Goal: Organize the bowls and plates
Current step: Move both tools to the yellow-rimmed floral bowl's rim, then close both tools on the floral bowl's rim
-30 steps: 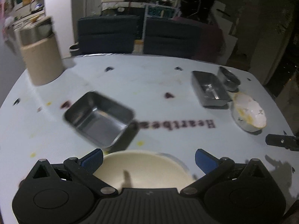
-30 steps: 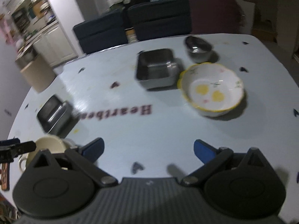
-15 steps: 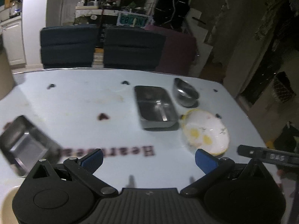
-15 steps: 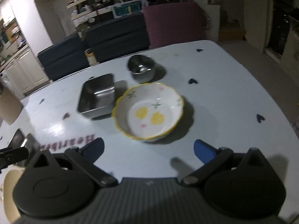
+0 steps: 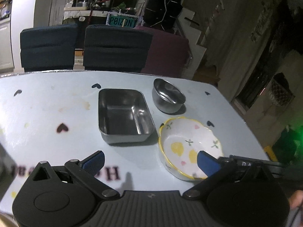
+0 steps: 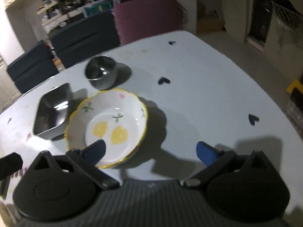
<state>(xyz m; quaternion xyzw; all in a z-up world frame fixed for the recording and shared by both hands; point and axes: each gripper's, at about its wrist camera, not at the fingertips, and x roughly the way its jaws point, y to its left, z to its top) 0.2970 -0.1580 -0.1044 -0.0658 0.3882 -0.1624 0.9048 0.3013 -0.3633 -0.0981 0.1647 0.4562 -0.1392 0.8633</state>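
The flowered bowl (image 6: 111, 124) lies lower centre-left on the table (image 6: 198, 87), under the left finger of the wide-open, empty right gripper (image 6: 150, 152). The left gripper (image 5: 150, 160) also gapes empty. 1 steel tray (image 5: 124, 115) and 1 steel bowl (image 5: 167, 97) stand behind; the table's left part is cut off.

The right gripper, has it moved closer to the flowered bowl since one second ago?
Yes. The right gripper has advanced toward the flowered bowl; its left finger now overlaps the rim, and the steel tray appears nearer too.
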